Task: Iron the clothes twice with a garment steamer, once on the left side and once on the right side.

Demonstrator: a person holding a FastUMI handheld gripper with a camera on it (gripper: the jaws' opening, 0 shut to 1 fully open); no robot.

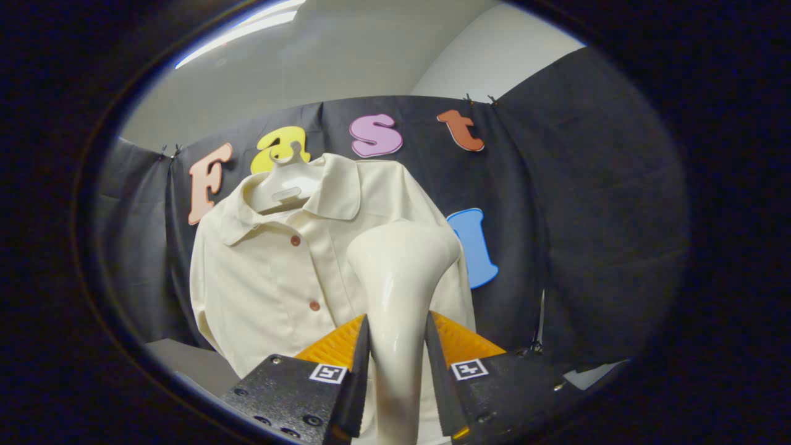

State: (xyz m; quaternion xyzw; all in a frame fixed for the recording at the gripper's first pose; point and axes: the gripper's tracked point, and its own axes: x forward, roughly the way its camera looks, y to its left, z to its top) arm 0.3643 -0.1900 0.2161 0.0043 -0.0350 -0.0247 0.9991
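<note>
I'm holding the garment steamer (398,296) in the claw (397,346); both fingers (355,371) are pressing on its narrow neck, one each side, so the claw is closed down to the neck's width w/ the flared cream head sticking up beyond the fingertips; the head is facing the shirt (290,272), which is hanging on a white hanger (285,185) against the far cloth wall, buttoned, collar up top; the steamer is sitting over the shirt's right half as I'm seeing it, can't tell if it's touching the fabric or just near; I'm judging this as a pass on the right side, prob. mid-stroke or about to start; next move calls for a steady vertical sweep, keeping the head flat to the fabric, then shifting left across the buttons (314,305) for the other side; no containers in sight, just a pale bench (185,361) corner low at left.
</note>
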